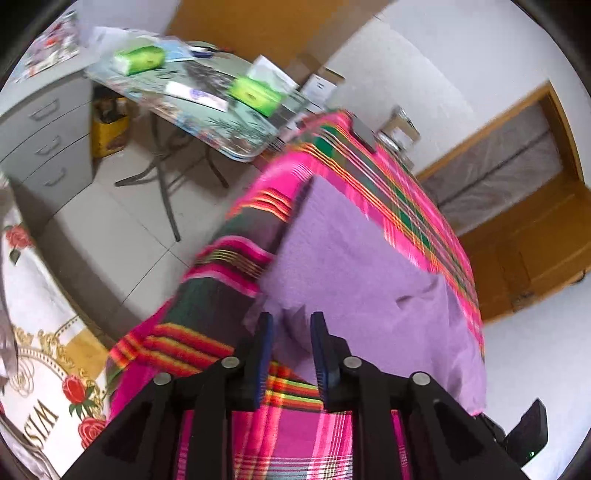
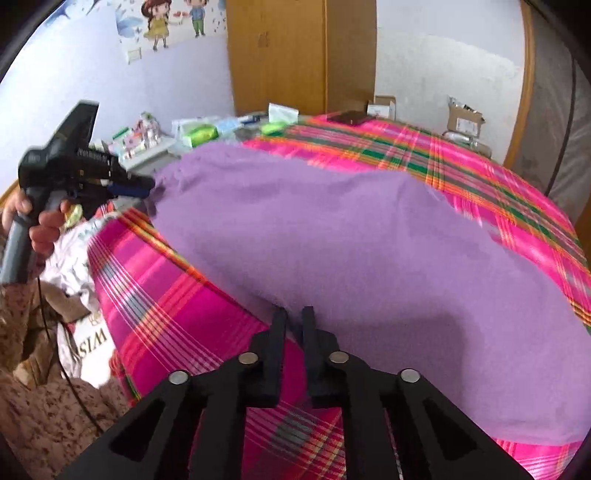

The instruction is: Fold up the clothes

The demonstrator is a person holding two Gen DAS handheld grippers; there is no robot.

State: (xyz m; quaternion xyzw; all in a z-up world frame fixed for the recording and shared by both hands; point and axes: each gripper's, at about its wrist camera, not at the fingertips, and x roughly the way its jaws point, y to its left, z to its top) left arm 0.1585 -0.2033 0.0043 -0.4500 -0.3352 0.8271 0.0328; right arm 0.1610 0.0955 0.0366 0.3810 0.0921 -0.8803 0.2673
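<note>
Purple cloth (image 2: 351, 240) lies on the plaid bed (image 2: 166, 302) — right tool (image 2: 294, 314) pinching its 6 o'clock hem, left tool (image 1: 291, 321) slack around its edge — so clamp left before lifting evenly.

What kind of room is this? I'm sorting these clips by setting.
Most likely a bedroom in a home. A purple cloth lies spread on a bed under a pink plaid cover, a wooden wardrobe stands against the wall, and a cartoon wall sticker of children suggests a lived-in family room.
</note>
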